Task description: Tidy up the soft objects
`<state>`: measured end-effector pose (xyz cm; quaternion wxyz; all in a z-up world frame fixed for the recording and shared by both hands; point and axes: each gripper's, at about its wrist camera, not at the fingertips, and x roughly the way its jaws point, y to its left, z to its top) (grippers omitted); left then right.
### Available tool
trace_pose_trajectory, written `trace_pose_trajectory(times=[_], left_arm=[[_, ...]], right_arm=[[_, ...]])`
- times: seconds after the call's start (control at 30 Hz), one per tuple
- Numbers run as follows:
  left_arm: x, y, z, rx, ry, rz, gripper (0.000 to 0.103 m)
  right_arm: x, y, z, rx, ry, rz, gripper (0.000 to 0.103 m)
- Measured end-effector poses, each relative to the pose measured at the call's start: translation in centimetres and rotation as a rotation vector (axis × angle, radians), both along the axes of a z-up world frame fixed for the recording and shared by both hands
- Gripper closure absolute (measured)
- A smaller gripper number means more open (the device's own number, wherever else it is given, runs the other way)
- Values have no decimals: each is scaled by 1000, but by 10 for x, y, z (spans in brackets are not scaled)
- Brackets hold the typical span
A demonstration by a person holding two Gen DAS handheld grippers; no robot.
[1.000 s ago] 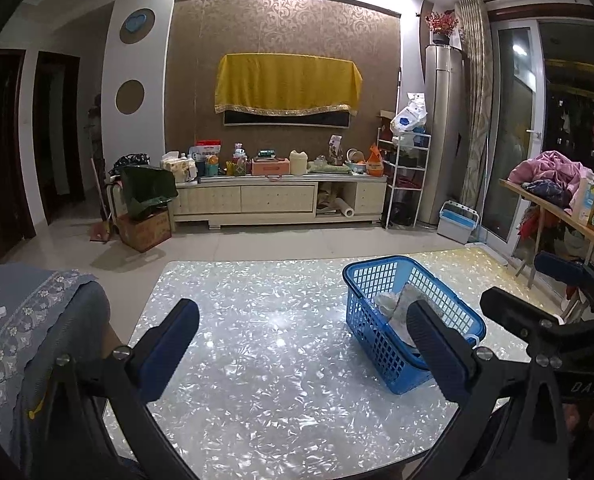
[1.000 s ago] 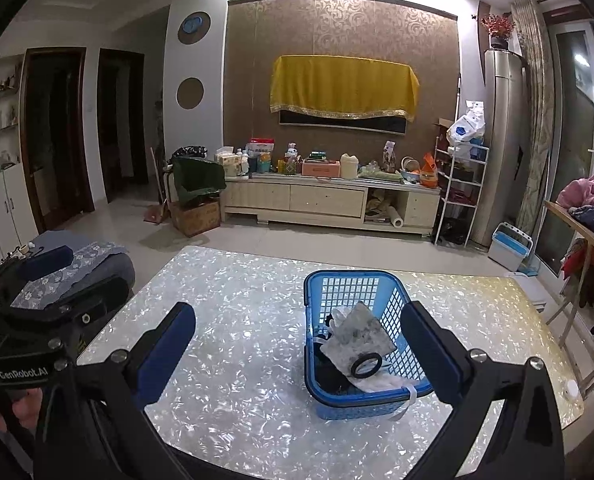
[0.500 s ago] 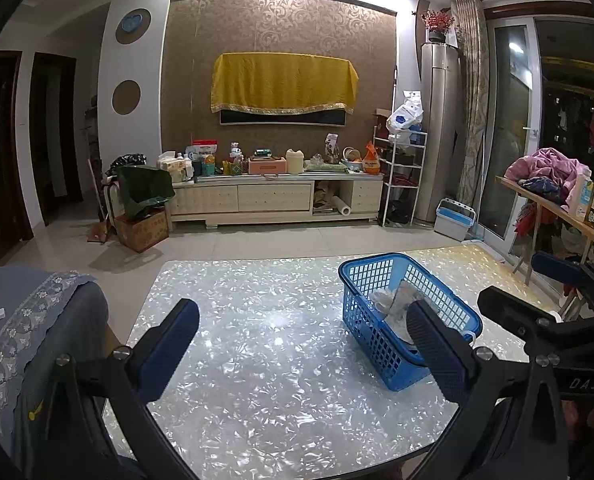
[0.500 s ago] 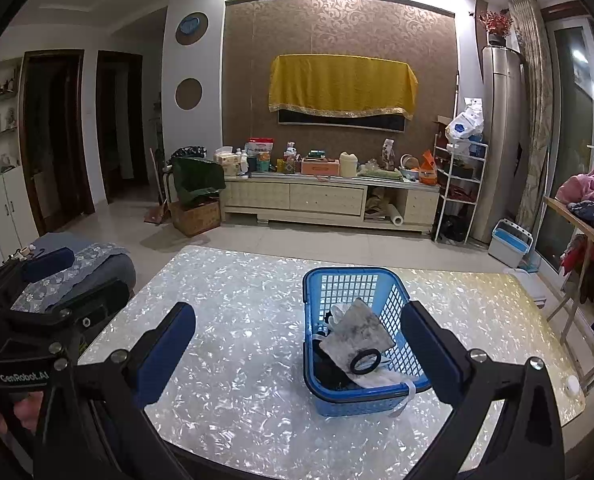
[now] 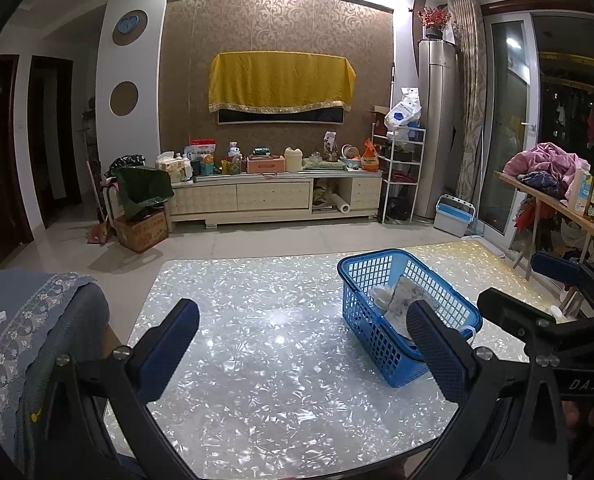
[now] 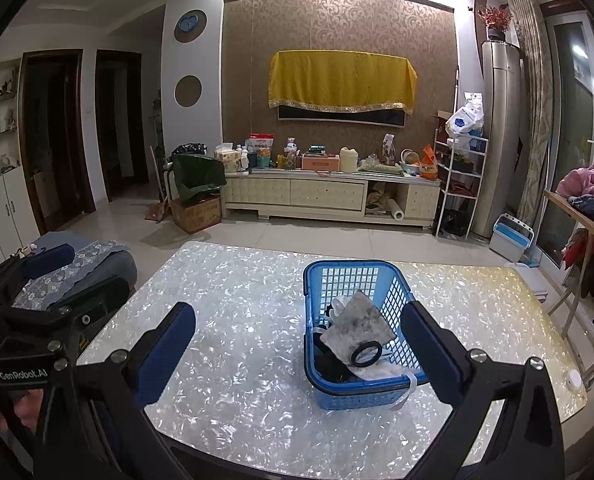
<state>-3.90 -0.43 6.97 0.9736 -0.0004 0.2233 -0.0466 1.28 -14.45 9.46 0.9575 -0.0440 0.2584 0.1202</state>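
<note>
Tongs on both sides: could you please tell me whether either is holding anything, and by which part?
Nothing is held. The left tongs and the right tongs are both open and empty above the table; the soft items lie in the blue basket.

We hold our left gripper [image 5: 303,344] up with its fingers wide apart; our right gripper [image 6: 297,346] is spread wide too, holding nothing.

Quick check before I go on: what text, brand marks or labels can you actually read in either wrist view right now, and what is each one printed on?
"DAS": white letters on the right gripper body, seen in the left wrist view.
"GenRobot.AI": white letters on the left gripper body, seen in the right wrist view.
Cardboard box on the floor: printing too blurred to read.
Packages on the TV cabinet and bottles on the side table: labels too small to read.
</note>
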Motion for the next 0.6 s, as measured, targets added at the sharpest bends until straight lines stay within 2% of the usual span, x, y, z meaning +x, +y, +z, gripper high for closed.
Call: trace_pose_trajectory(times=[0.6], left_arm=[[-7, -3, 1, -5, -1, 2, 0]], right_arm=[[-3, 3, 2, 4, 3, -6, 0]])
